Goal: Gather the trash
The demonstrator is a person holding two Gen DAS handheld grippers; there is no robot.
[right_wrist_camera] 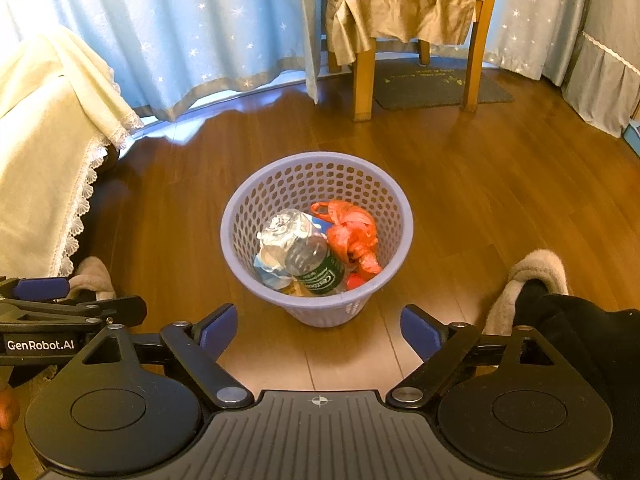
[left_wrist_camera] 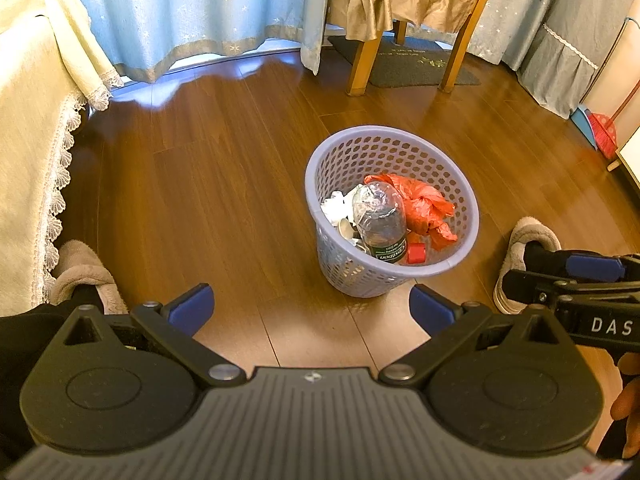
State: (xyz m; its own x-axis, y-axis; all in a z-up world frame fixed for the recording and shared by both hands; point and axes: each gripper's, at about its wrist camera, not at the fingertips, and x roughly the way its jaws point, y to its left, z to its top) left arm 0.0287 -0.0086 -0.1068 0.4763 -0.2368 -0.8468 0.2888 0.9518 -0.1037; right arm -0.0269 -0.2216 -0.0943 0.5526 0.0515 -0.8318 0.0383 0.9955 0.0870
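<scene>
The purple basket (right_wrist_camera: 316,240) stood on the wood floor (right_wrist_camera: 460,220), and the trash was already inside it. A crushed plastic bottle (right_wrist_camera: 308,256) lay in the middle, its long side pointing toward the person, red cap (right_wrist_camera: 354,281) nearest. An orange bag (right_wrist_camera: 352,236) sat just beside it on the right, with white scraps (left_wrist_camera: 334,208) on the left. The basket was in front of and below both tools. The right gripper (right_wrist_camera: 318,332) lined up with it almost straight on, so I think it was the better placed one. The left gripper (left_wrist_camera: 312,308) saw it a little to the right. Both had their fingers spread wide and held nothing. No loose trash showed on the floor.
</scene>
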